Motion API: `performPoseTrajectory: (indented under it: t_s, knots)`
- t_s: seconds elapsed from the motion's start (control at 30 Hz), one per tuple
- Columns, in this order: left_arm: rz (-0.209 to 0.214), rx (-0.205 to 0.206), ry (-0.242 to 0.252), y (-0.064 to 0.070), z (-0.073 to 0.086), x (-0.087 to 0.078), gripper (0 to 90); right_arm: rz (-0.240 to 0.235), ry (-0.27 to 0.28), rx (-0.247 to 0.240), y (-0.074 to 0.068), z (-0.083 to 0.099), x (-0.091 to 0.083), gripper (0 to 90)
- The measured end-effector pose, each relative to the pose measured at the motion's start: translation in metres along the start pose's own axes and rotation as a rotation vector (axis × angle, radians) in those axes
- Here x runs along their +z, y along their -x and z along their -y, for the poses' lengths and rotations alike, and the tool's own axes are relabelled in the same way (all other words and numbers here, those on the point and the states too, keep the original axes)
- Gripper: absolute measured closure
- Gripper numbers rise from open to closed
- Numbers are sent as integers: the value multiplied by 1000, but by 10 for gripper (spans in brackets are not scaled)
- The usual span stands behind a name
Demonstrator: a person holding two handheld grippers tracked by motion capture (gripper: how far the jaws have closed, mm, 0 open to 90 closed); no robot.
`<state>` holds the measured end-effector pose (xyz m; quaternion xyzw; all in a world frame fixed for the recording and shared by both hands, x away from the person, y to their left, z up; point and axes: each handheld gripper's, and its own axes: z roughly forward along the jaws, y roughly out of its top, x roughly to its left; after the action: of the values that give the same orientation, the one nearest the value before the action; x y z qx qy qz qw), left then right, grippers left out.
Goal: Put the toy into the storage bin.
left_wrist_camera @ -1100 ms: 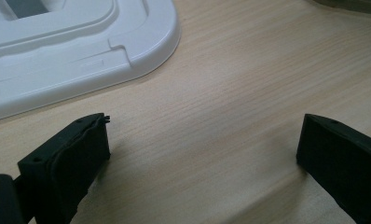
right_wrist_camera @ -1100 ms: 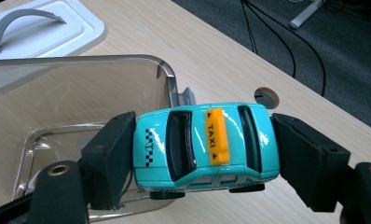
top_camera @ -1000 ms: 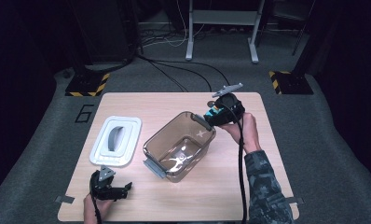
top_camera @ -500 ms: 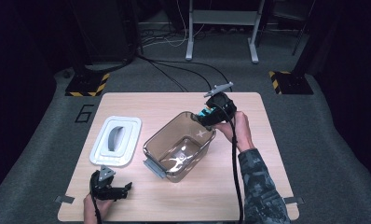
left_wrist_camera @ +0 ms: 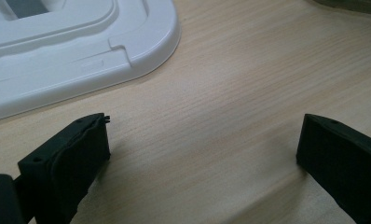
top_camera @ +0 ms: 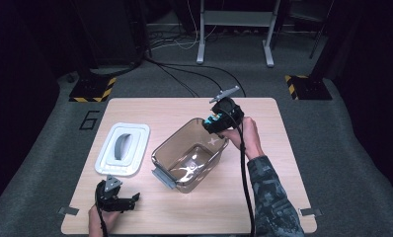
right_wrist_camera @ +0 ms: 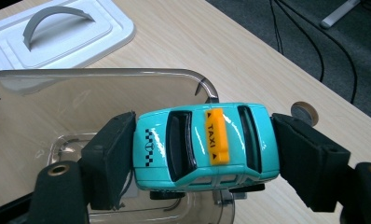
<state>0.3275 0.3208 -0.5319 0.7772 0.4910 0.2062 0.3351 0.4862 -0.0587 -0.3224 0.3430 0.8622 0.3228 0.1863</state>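
A turquoise toy taxi (right_wrist_camera: 206, 142) with an orange roof sign is clamped nose to tail by my right gripper (top_camera: 215, 122), which hovers over the far rim of a clear brownish plastic bin (top_camera: 188, 154). In the right gripper view the bin (right_wrist_camera: 81, 100) lies directly below the car and looks empty. My left gripper (top_camera: 120, 200) rests low at the table's front left, jaws wide apart on bare wood (left_wrist_camera: 202, 116), holding nothing. The bin's white lid (top_camera: 123, 148) with a grey handle lies flat just beyond the left gripper; its corner (left_wrist_camera: 81, 51) fills the upper left of that gripper's view.
The wooden table (top_camera: 283, 148) ends at grey carpet on all sides. Black cables (top_camera: 184, 74), a metal stand (top_camera: 234, 29) and yellow-black striped floor markers (top_camera: 93, 91) lie beyond the far edge. A round grommet (right_wrist_camera: 304, 112) sits in the tabletop near the bin.
My right gripper has carried the taxi leftward and toward the person, from beside the bin's far corner to above its rim. The left gripper has stayed put.
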Motion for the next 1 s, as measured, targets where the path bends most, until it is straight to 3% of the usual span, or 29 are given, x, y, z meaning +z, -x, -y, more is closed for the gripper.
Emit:
performPoseTrajectory:
  t_s: [0.67, 0.9, 1.0]
  knots:
    - [0, 0, 0, 0, 0, 0, 21, -39, -68, -43, -15, -15, 23, 241]
    - [0, -1, 0, 0, 0, 0, 21, -52, -107, -42, -24, -20, 32, 241]
    - [0, -1, 0, 0, 0, 0, 21, -56, -133, -19, -29, -21, 40, 241]
